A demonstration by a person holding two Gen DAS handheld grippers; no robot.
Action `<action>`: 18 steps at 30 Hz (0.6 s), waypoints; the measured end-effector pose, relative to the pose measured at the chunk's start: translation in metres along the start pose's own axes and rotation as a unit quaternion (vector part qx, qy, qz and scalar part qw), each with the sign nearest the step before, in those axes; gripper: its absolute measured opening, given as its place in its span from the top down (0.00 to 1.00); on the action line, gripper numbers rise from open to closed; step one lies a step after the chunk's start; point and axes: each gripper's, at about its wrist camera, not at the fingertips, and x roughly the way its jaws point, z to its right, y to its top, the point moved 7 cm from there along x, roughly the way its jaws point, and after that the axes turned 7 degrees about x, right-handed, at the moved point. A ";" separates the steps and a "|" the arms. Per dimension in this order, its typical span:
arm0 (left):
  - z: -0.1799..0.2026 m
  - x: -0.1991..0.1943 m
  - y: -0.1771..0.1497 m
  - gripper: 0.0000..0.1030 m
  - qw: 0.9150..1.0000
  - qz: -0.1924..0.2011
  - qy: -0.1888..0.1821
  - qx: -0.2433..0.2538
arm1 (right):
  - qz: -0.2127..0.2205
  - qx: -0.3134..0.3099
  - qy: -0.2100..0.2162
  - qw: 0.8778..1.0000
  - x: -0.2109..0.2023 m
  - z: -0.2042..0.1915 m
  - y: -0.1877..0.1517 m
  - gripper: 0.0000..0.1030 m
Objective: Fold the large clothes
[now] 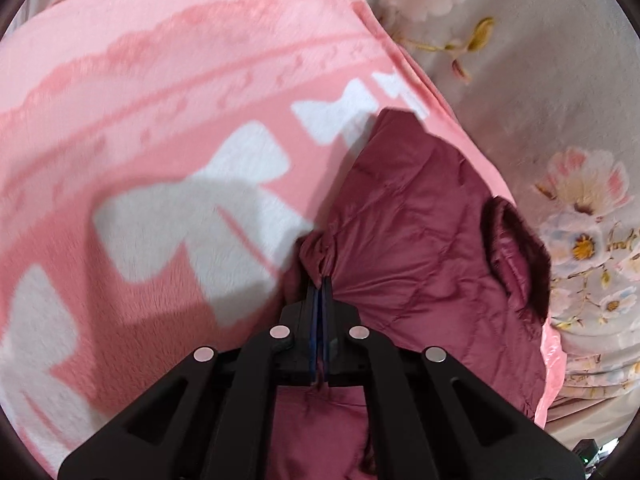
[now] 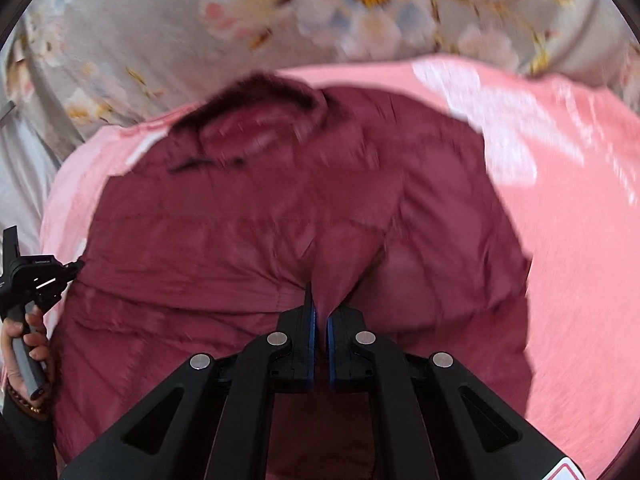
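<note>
A maroon quilted jacket (image 1: 424,232) with a dark fur-trimmed collar (image 1: 520,248) lies on a pink blanket (image 1: 160,120). In the left wrist view my left gripper (image 1: 320,280) is shut on a pinched fold at the jacket's edge, with fabric bunched ahead of the fingertips. In the right wrist view the same jacket (image 2: 240,220) fills the middle, collar (image 2: 256,92) at the far side. My right gripper (image 2: 320,304) is shut on a raised ridge of the jacket's fabric. The picture there is blurred.
A grey floral bedsheet (image 1: 540,100) lies under and beyond the pink blanket (image 2: 560,220). At the left edge of the right wrist view a person's hand (image 2: 24,340) holds the other gripper's handle (image 2: 28,280).
</note>
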 end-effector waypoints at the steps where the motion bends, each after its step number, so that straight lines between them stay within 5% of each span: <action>1: 0.001 0.000 -0.002 1.00 1.000 0.004 0.003 0.008 | -0.003 0.002 0.000 1.000 0.004 0.003 -0.003 0.97; 10: 0.021 0.004 -0.010 0.98 0.989 0.039 0.089 0.114 | -0.004 0.010 -0.002 1.000 0.014 0.008 -0.014 0.96; 15: 0.029 -0.028 -0.009 0.96 0.986 0.019 0.084 0.144 | -0.011 0.061 0.013 0.998 -0.024 0.017 -0.010 0.86; 18: 0.057 -0.066 0.012 0.90 0.983 0.062 0.075 0.159 | 0.032 0.052 0.001 0.998 -0.051 0.010 0.012 0.84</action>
